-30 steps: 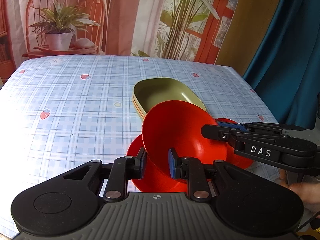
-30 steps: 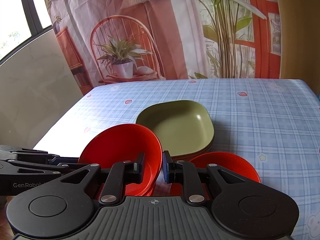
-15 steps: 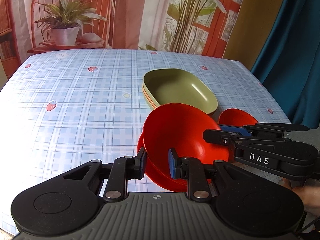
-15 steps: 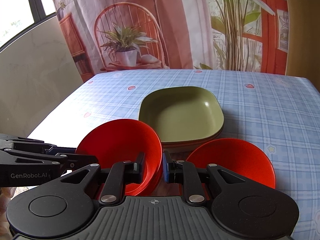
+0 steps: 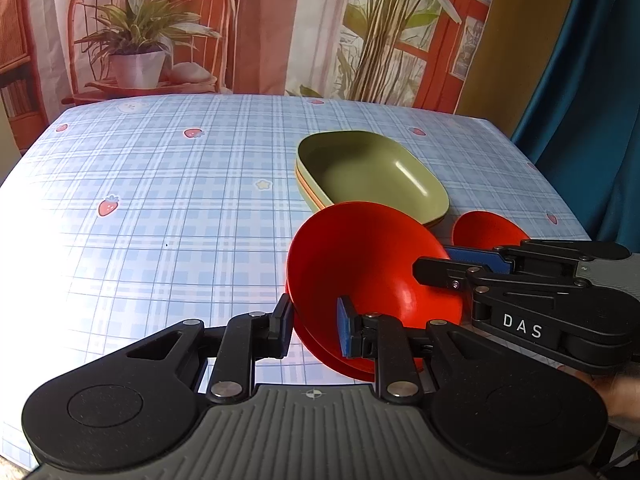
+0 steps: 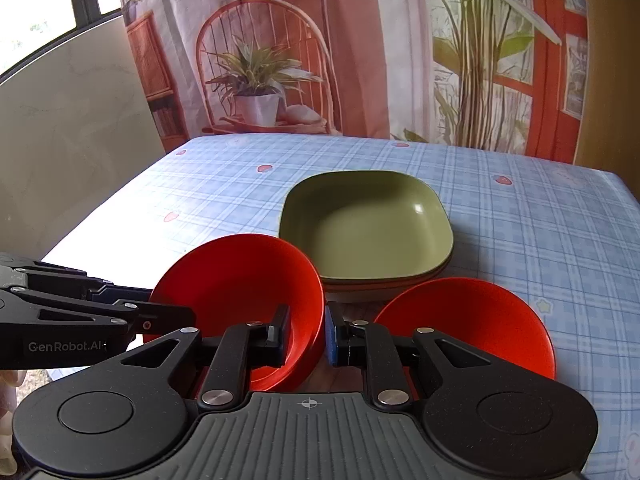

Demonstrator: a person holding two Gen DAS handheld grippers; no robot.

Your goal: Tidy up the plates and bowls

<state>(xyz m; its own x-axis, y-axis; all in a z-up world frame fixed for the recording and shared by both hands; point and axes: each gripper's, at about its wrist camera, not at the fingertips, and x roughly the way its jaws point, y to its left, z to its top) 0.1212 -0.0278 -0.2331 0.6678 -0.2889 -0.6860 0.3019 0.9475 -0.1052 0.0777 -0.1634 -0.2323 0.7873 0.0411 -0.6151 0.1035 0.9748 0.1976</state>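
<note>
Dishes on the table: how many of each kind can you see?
red round plastic bowls: 3, two nested, one apart
stacked square plates, green on top: at least 3
Total: at least 6

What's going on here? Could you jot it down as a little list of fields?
Setting: table with a blue checked cloth
Plates: green plate on top of a stack
Red bowls: nested bowls, plus a single bowl beside them
Left gripper: jaws clamped on the nested bowls' near rim
Right gripper: jaws clamped on their other rim
</note>
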